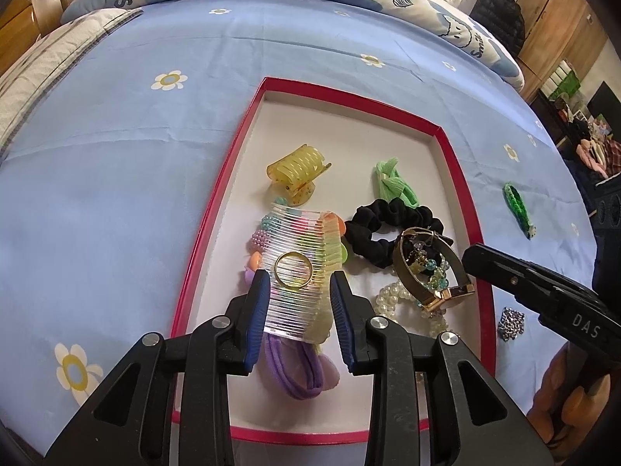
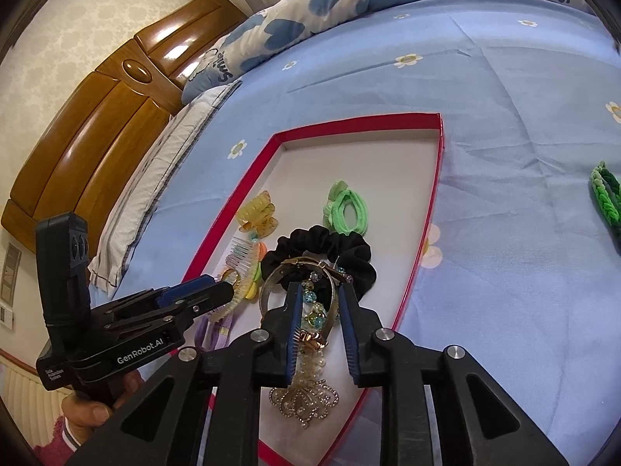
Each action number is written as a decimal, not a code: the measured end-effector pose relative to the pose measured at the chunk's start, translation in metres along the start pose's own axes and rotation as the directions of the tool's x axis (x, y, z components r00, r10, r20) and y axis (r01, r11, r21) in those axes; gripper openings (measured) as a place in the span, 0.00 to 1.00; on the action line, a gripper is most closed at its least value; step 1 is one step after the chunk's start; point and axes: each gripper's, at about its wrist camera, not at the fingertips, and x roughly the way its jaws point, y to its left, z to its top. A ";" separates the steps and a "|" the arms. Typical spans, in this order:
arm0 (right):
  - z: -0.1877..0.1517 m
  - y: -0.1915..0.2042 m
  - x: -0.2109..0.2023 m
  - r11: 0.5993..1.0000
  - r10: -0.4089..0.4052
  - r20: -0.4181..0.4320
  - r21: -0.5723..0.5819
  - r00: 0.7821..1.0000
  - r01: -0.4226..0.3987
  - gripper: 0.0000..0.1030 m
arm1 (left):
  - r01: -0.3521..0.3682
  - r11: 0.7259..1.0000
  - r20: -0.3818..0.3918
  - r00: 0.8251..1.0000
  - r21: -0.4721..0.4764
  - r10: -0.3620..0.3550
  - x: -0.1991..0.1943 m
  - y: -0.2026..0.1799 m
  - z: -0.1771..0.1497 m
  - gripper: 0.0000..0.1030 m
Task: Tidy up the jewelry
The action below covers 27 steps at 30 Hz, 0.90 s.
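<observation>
A: Blue pads [image 1: 258, 310] of the left tool [image 1: 299, 277] stand narrow, 1 on each side of the clear comb [image 1: 299, 291]. Cannot tell if they press or only flank it.

B: Comb's axis?

A: Long axis runs straight out along the fingers, teeth crosswise between the pads. 1 gold ring [image 1: 294, 268] lies on top. It all sits inside the red-rimmed box [image 1: 217, 209], near the left wall.

B: Right tool [image 2: 320, 289]?

A: Narrow too, but a gap shows at each pad. It straddles the gold watch [image 2: 310, 338], not gripping it. Black scrunchie [image 2: 322, 244] lies just beyond.

B: What's left outside?

A: 2 pieces on the bed sheet [image 1: 116, 147], both right of the box: green braided band [image 1: 518, 209] and silver beaded piece [image 1: 511, 323]. My judgement: the right hand is nearer to both, and the band lies lengthwise away from it.

B: Hidden?

A: Coloured beads blur under the comb; purple band [image 1: 302, 372] is half covered by the left tool; silver piece is partly cut off behind the right tool.
</observation>
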 end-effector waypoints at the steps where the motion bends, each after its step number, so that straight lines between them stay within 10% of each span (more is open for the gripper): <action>1: 0.000 0.000 -0.001 1.000 0.001 0.003 0.001 1.000 -0.001 0.22 | 0.000 1.000 0.000 1.000 -0.001 0.000 -0.001 0.000 0.000 0.29; 15: -0.002 0.001 -0.015 1.000 0.018 0.030 0.018 0.999 -0.018 0.35 | 0.026 1.000 0.020 0.999 -0.014 -0.026 -0.016 0.001 -0.005 0.38; 23: -0.013 -0.004 -0.035 0.992 0.089 0.076 0.081 0.993 -0.095 0.62 | 0.119 0.986 0.087 0.990 -0.115 -0.109 -0.052 0.017 -0.021 0.76; 27: -0.027 -0.009 -0.052 0.981 0.133 0.120 0.124 0.984 -0.148 0.75 | 0.157 0.973 0.106 0.984 -0.168 -0.140 -0.068 0.026 -0.037 0.79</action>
